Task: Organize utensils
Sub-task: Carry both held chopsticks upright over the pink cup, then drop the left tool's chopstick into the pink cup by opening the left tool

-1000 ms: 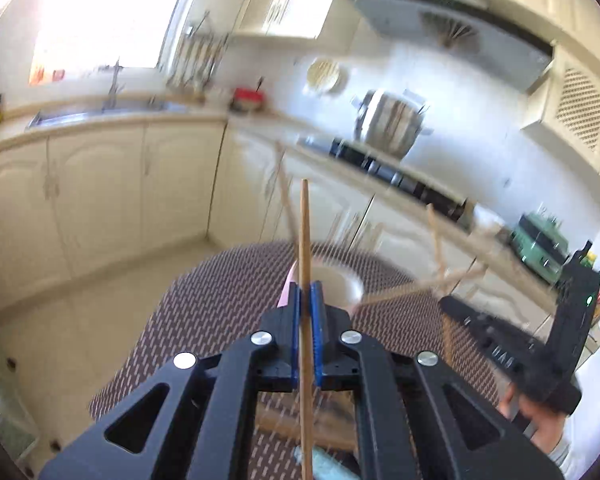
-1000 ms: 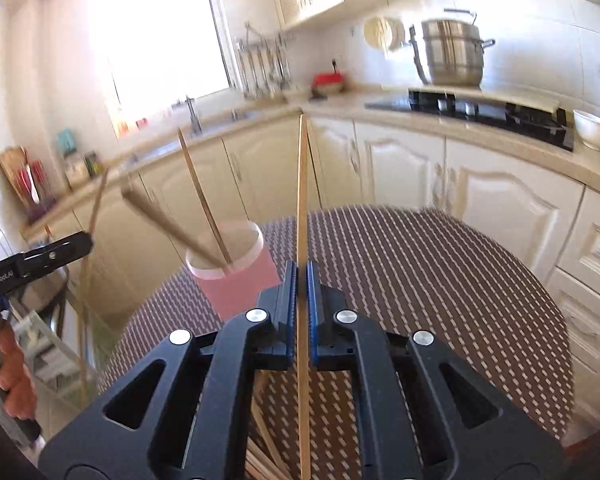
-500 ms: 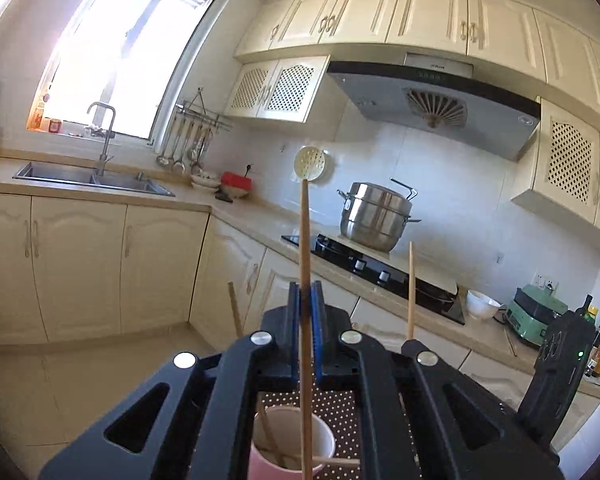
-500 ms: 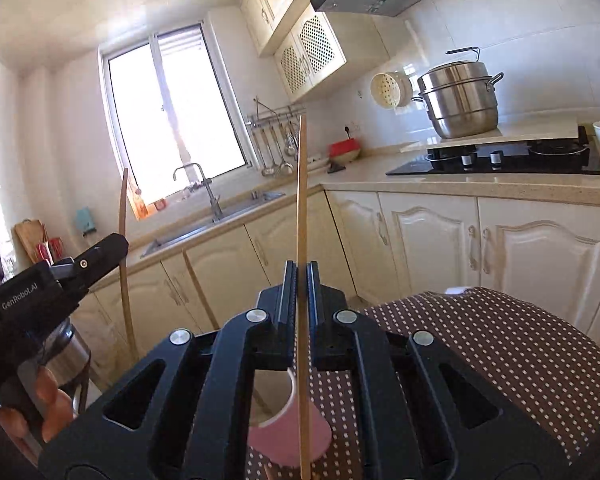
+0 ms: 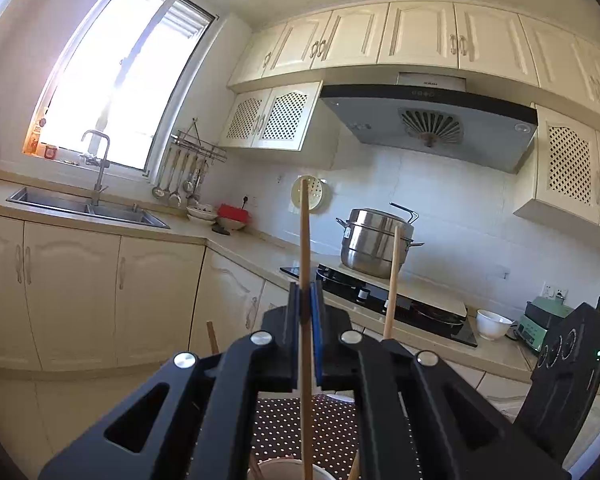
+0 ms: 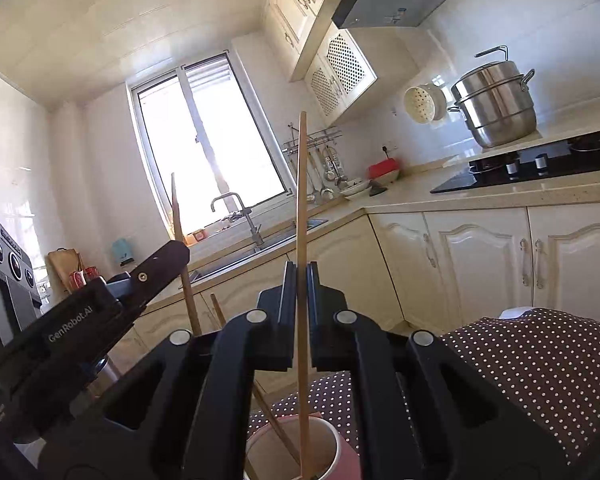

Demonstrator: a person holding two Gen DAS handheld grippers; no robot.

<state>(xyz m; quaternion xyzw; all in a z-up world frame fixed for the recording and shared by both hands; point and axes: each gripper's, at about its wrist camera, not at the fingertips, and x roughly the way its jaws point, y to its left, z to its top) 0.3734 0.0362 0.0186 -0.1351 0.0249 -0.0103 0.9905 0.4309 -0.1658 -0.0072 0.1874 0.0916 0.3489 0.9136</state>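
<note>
My left gripper (image 5: 306, 294) is shut on an upright wooden chopstick (image 5: 303, 240). Its lower part runs down over the white rim of a cup (image 5: 284, 468) at the bottom edge. My right gripper (image 6: 299, 274) is shut on a second upright chopstick (image 6: 301, 200), whose lower end shows inside the mouth of the pink cup (image 6: 324, 452). Another chopstick (image 6: 276, 420) leans in that cup. In the right wrist view, the left gripper (image 6: 178, 250) holds its chopstick (image 6: 177, 216) just to the left. The right gripper's chopstick (image 5: 393, 276) and black housing (image 5: 560, 372) show in the left wrist view.
The cup stands on a table with a brown dotted cloth (image 6: 532, 364). Cream cabinets (image 5: 72, 292) and a counter run behind, with a sink (image 5: 84, 208), a black hob (image 5: 400, 304) and a steel pot (image 5: 374, 244). A range hood (image 5: 428, 120) hangs above.
Both grippers tipped up from looking down at the table to pointing level. The cup slid to the bottom of both views. Both chopsticks stayed gripped and now stand upright over the cup.
</note>
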